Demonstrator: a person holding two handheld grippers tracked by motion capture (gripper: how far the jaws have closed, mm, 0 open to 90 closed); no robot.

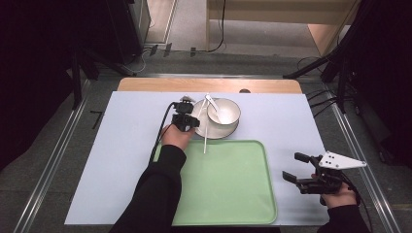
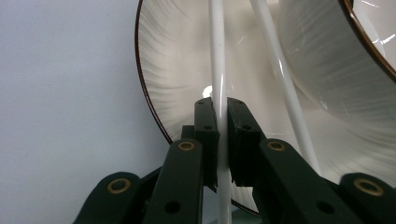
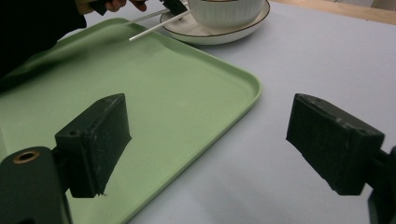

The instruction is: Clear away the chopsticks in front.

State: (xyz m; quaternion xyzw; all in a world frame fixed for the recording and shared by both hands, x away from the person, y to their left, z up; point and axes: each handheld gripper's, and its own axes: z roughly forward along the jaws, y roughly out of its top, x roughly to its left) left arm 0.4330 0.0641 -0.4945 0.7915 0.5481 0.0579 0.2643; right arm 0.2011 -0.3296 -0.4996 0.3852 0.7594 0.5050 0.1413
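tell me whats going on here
A person works at a table with a gripper in each hand. The left gripper is shut on one white chopstick that lies across the plate; a second chopstick lies beside it. A bowl with a spoon in it sits on the plate, just beyond the green tray. The right gripper is open and holds nothing, low over the tray's right edge.

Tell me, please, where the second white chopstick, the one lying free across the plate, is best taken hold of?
Probably at the free chopstick's lower shaft, where it crosses the plate rim toward the green tray. Further up it runs close under the bowl. Come from the tray side, jaws across the shaft, as the left tool grips its neighbour.
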